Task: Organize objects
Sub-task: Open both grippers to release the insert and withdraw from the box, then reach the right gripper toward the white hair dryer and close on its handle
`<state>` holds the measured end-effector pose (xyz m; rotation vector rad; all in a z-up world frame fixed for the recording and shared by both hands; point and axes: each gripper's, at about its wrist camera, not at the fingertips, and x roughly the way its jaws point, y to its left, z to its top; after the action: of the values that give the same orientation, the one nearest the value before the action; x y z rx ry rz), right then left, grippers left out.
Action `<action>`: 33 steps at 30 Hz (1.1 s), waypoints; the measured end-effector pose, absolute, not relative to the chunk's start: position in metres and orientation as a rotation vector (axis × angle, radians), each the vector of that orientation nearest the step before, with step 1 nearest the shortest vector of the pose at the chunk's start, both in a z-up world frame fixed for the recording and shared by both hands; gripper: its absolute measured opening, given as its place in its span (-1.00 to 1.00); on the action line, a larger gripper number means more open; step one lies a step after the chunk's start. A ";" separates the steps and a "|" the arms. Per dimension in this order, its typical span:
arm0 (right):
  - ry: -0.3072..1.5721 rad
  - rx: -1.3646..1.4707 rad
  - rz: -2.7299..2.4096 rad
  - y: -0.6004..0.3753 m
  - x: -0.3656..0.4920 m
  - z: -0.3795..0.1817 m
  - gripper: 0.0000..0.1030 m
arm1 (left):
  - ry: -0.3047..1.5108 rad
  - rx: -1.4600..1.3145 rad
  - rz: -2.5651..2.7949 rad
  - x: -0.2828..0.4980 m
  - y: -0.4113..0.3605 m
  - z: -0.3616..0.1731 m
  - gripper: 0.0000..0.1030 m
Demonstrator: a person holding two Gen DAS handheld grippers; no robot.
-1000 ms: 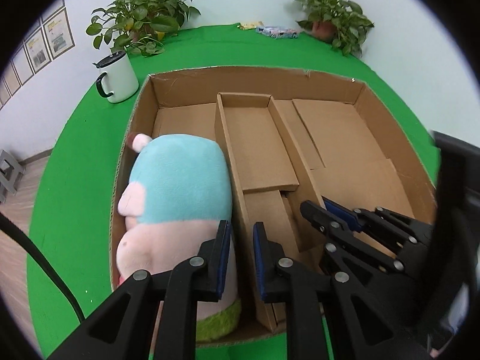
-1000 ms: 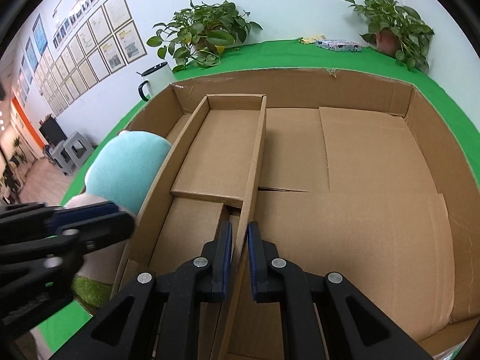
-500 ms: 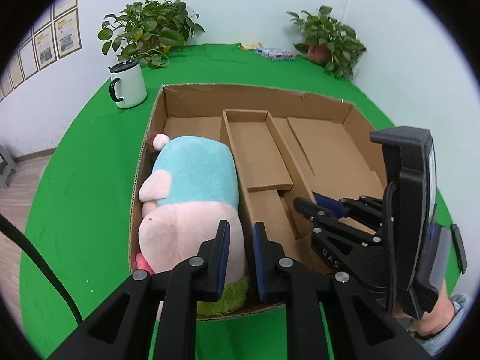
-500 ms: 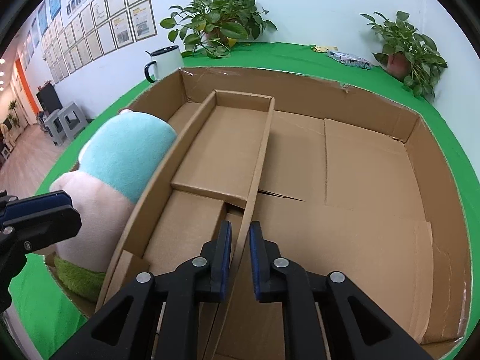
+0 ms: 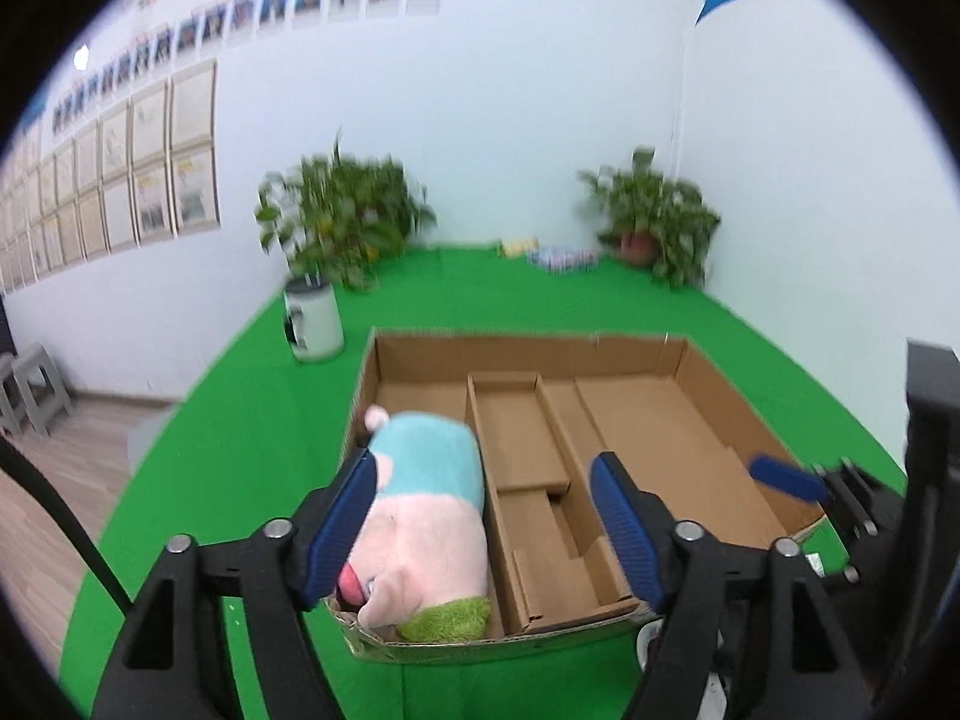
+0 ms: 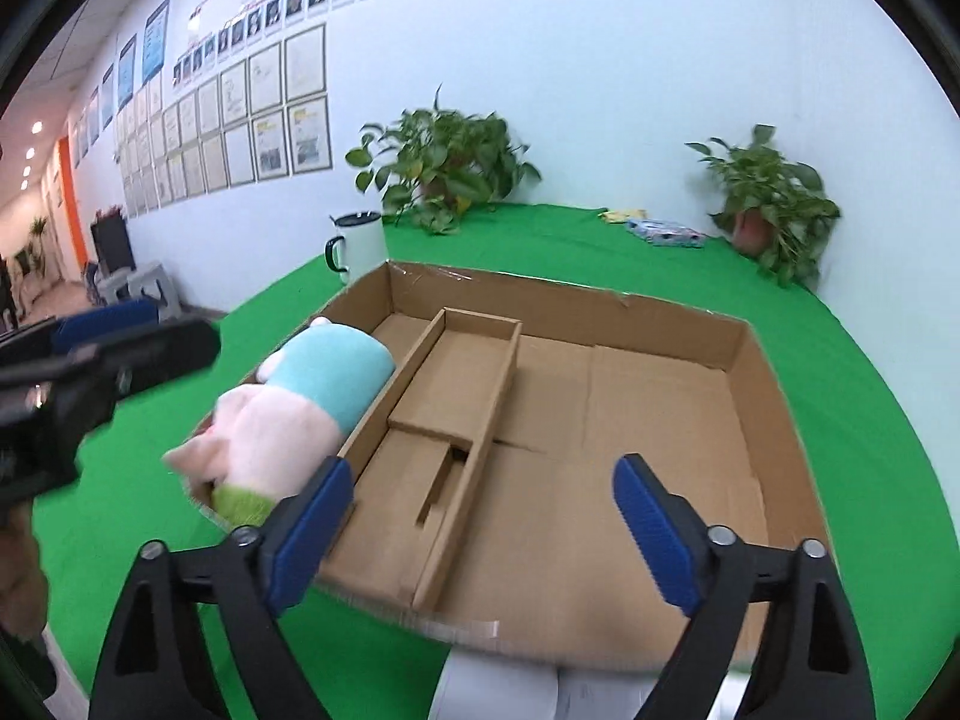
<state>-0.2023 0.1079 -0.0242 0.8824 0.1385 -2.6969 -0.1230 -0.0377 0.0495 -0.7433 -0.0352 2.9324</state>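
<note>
Lying on its side in the leftmost compartment of the box [image 5: 708, 384], the plush [image 5: 429, 516] fills that slot from near the front wall to about halfway back, its teal half pointing toward the far wall and its pink half and green fringe toward the near edge. A cardboard divider [image 6: 390, 396] runs just beside it, and a second one [image 6: 480, 456] stands further right, so a narrow middle channel lies between them and a wide bay takes up the right side of the box.

Both hand-held grippers hang above the near edge of the box with nothing between their fingers. The left hand-held gripper [image 5: 483, 531] has just been spreading its jaws and now stands wide, released; the plush shows through the gap but the blue pads [image 5: 345, 525] do not touch it. The right hand-held gripper [image 6: 483, 534] has likewise just been spreading and is released, its pads [image 6: 651, 540] framing the bare middle and right cardboard floor.

The box sits on a green tabletop [image 6: 840, 372]. A white mug [image 6: 360, 243] stands beyond the box's far left corner, with a leafy plant [image 6: 444, 162] behind it. Another plant [image 6: 774, 204] is in the far right corner, and a small packet [image 6: 663, 234] lies near it.
</note>
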 end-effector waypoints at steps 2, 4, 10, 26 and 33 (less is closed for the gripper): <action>0.123 0.857 -2.723 0.117 -0.179 -0.019 0.89 | -0.042 -0.643 2.961 -0.105 -0.033 0.055 0.58; 0.121 0.815 -2.753 0.124 -0.153 -0.013 0.96 | -0.086 -0.611 2.947 -0.094 -0.030 0.056 0.59; 0.193 0.732 -2.811 0.131 -0.093 -0.008 0.98 | -0.155 -0.615 2.913 -0.068 -0.020 0.046 0.60; -0.062 0.983 -2.730 0.193 -0.021 -0.074 0.98 | -0.167 -0.760 2.837 -0.026 -0.012 -0.010 0.60; -0.080 0.939 -2.727 0.197 -0.016 -0.071 0.98 | -0.238 -0.817 2.694 -0.029 -0.002 -0.017 0.59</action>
<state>-0.0159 0.1972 -0.0706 0.9394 -0.0804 -2.7274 -0.0289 -0.0021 -0.0170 -0.8174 -0.2378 2.6943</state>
